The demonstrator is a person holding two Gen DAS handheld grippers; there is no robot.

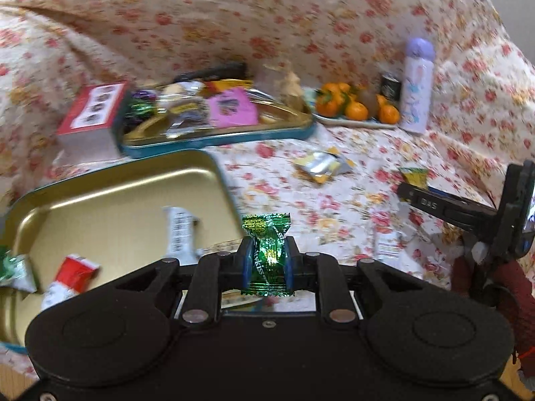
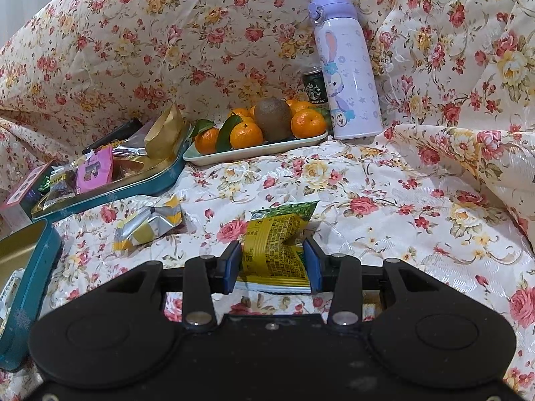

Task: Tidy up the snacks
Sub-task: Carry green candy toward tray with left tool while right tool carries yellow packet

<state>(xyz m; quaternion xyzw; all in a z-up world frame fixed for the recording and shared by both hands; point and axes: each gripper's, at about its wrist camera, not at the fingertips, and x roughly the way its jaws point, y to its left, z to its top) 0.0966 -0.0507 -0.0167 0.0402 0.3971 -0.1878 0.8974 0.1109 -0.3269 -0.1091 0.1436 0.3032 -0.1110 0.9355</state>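
My left gripper [image 1: 266, 260] is shut on a green foil candy [image 1: 267, 250], held above the right edge of the near gold tin tray [image 1: 133, 180]. Inside that tray lie a white packet [image 1: 179, 234], a red and white packet [image 1: 68, 279] and a green wrapper [image 1: 13, 269]. My right gripper [image 2: 273, 260] is shut on a yellow and green snack packet [image 2: 277, 244] just above the floral cloth; the left wrist view shows it at the right edge [image 1: 413, 187]. A silver and yellow packet [image 2: 150, 225] lies loose on the cloth.
A second teal tin tray [image 2: 110, 190] full of mixed snacks stands behind, with a red box [image 1: 92, 117] at its left. A plate [image 2: 254, 148] of mandarins and a kiwi, a small can [image 2: 312, 83] and a lilac bottle [image 2: 347, 67] stand at the back.
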